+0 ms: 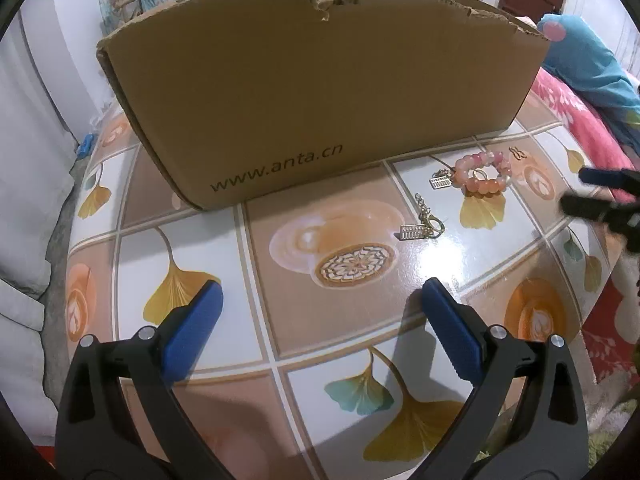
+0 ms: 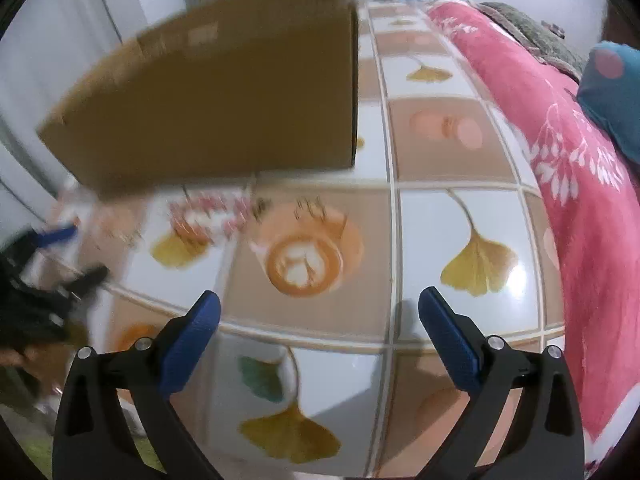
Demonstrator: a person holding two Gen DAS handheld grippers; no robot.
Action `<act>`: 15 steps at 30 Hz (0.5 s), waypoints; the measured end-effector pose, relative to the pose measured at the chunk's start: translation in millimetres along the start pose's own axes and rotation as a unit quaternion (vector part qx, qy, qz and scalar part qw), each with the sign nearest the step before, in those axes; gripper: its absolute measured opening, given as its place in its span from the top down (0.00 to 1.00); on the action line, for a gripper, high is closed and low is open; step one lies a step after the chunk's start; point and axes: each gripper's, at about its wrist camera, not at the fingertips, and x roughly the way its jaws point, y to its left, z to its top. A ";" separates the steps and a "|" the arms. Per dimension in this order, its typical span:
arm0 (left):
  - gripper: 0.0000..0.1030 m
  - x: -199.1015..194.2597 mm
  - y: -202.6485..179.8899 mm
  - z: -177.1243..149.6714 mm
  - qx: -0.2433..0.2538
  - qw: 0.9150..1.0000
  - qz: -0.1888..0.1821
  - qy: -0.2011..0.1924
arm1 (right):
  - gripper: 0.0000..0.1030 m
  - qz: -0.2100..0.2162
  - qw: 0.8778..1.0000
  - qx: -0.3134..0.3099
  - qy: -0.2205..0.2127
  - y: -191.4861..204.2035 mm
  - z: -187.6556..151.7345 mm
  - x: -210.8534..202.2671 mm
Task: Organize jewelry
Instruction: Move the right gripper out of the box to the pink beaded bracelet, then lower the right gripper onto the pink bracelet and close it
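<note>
Blue pads fill the bottom of my left wrist view: my left tongs (image 1: pixel 322 292) gape wide with nothing between them, hovering over the table (image 1: pixel 248 344) and its glossy cloth of ginkgo leaves and latte cups. Straight ahead at 12 o'clock stands a cardboard box (image 1: pixel 320 92), its top edge torn and "www.anta.cn" printed low on its near wall.

At about 1 o'clock from these pads lies the jewelry, all on the cloth in front of the box's right end. Nearest is a gold chain with a small abacus charm (image 1: pixel 422 226). Beyond it sits a pink and orange bead bracelet (image 1: pixel 482 176), with a second small abacus charm (image 1: pixel 439 181) touching its left side and a gold ring (image 1: pixel 479 175) inside its loop. A little gold piece (image 1: pixel 518 154) lies just past the bracelet at its 1 o'clock; I cannot tell what it is. At 3 o'clock my right tongs (image 1: pixel 600 196) come in blurred from the edge.

From the right wrist view, my right tongs (image 2: pixel 320 304) are likewise spread wide and empty above the cloth. That picture is smeared: the box sits at 11 o'clock and the bracelet (image 2: pixel 208 216) is a pink streak at 10 o'clock, just in front of it. My left tongs (image 2: pixel 60 256) show dark at 9 o'clock. A pink blanket (image 2: pixel 560 152) lies along the table's edge at 2 o'clock.
</note>
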 end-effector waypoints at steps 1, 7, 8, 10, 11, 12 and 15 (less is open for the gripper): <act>0.06 -0.3 0.1 -0.6 0.000 1.000 0.000 -0.002 | 0.06 0.020 1.000 0.001 -0.012 1.3 3.6 -5.5; 0.07 -2.4 2.2 -5.5 0.000 1.000 0.002 -0.008 | 0.18 0.080 0.996 0.012 -0.028 18.3 22.3 -10.2; 0.07 -4.8 1.9 -5.5 0.000 1.000 0.003 -0.015 | 0.22 0.078 0.997 0.016 -0.024 19.8 24.4 -7.1; 0.07 -12.9 -1.2 -4.5 0.009 0.999 -0.003 -0.040 | 0.28 0.081 0.996 0.026 -0.016 21.2 27.4 -2.0; 0.07 -19.6 -2.8 -3.5 0.017 0.998 -0.007 -0.057 | 0.32 0.084 0.996 0.034 -0.012 20.9 29.0 0.4; 0.08 -26.2 -5.0 -1.9 0.025 0.997 -0.015 -0.073 | 0.33 0.086 0.995 0.042 -0.007 20.0 30.0 3.3; 0.08 -35.3 -10.7 3.4 0.037 0.994 -0.043 -0.097 | 0.43 0.091 0.994 0.060 0.010 18.6 31.7 12.0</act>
